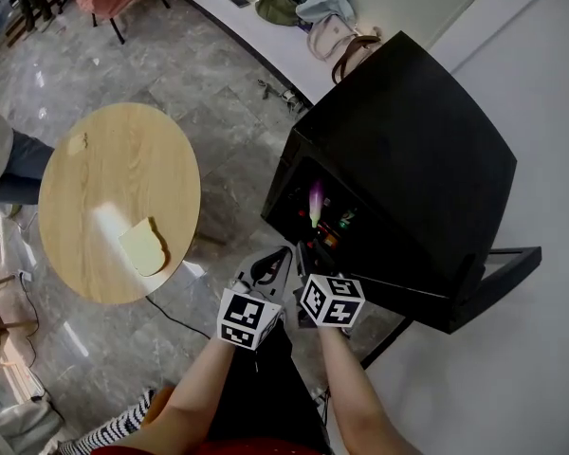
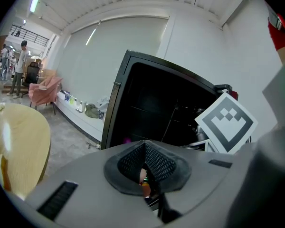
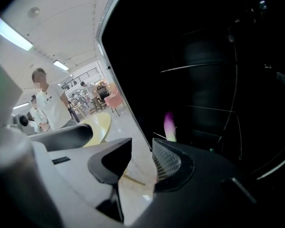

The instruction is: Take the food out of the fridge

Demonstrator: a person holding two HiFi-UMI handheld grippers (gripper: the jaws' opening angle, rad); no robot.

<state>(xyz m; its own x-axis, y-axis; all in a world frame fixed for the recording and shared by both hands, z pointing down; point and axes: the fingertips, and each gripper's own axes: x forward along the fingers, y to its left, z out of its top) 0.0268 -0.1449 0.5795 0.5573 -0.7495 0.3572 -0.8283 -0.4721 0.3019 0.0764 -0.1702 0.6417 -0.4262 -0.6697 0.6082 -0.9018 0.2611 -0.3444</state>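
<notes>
Two tools are held before the open fridge (image 1: 408, 140). The left hand-held gripper (image 2: 145, 145) is clenched on nothing, and the right hand-held gripper (image 3: 142, 142) is spread and empty. A purple-tipped vegetable (image 3: 170, 126) is seen upright inside the fridge, just ahead and slightly right of the right jaws. That hand is judged nearer, so a sideways grasp across the upright axis is called for.

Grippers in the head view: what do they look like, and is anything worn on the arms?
The left gripper and right gripper are grey, each bearing a white cube with black square markers. Their tongs end in dark mesh-textured pads. The forearms are bare, no sleeves.
</notes>
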